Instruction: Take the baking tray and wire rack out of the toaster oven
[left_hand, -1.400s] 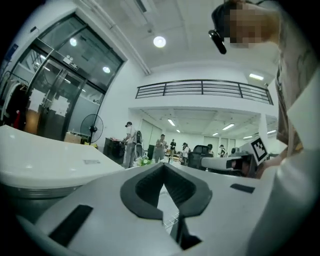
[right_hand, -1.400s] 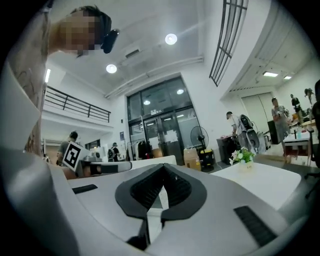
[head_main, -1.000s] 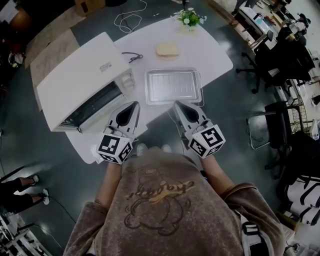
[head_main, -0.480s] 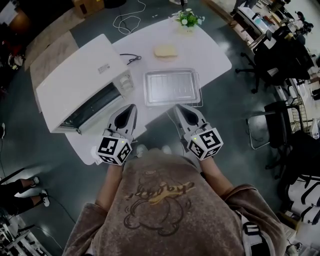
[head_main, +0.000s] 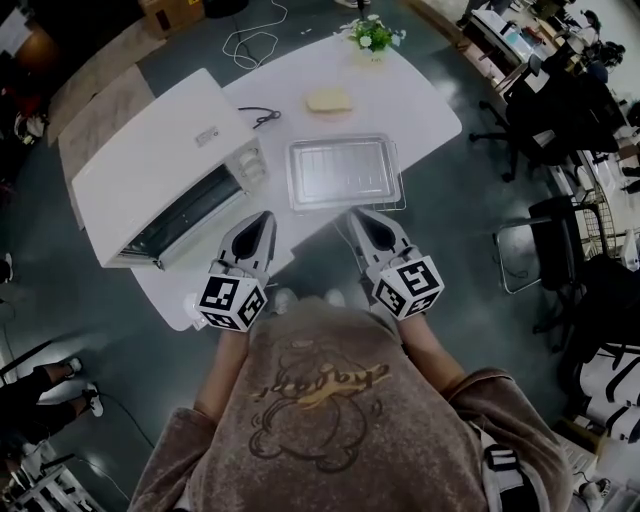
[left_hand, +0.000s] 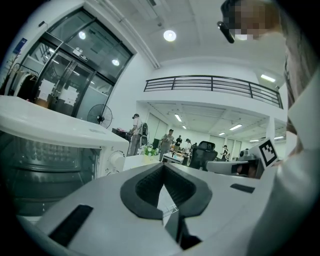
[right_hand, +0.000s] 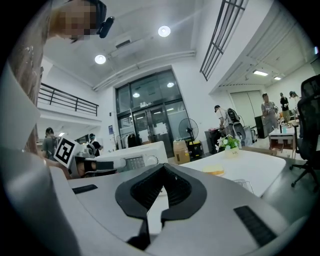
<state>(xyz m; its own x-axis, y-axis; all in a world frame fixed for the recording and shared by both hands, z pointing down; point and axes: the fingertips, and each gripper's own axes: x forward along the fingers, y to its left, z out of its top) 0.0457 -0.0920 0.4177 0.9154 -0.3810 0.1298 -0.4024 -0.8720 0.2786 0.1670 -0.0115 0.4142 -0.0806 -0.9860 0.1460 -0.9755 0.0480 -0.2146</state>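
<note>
The baking tray (head_main: 343, 170) lies flat on the white worktop (head_main: 420, 105), just right of the toaster oven (head_main: 160, 165) and clear of it. A thin wire edge pokes out at its near right corner, so the wire rack (head_main: 400, 203) seems to sit under it, though how much of the rack is there I cannot tell. Set down this way, both pieces look already out of the oven, which would explain why neither tool carries anything. The left gripper (head_main: 262, 222) and the right gripper (head_main: 360, 220) hang side by side at the near edge of the worktop, short of the tray. Each has its jaws pressed together on nothing and points roughly level toward the far side. The oven's dark glass front faces the left gripper and looks shut, though that is not certain. Beyond the tray lie a piece of bread (head_main: 331, 100) and a small pot of flowers (head_main: 371, 35), with a black cable (head_main: 263, 117) just behind the oven. None of these lies between the jaws and the tray. Office chairs (head_main: 535, 125) crowd the floor to the right, well apart from the worktop.
</note>
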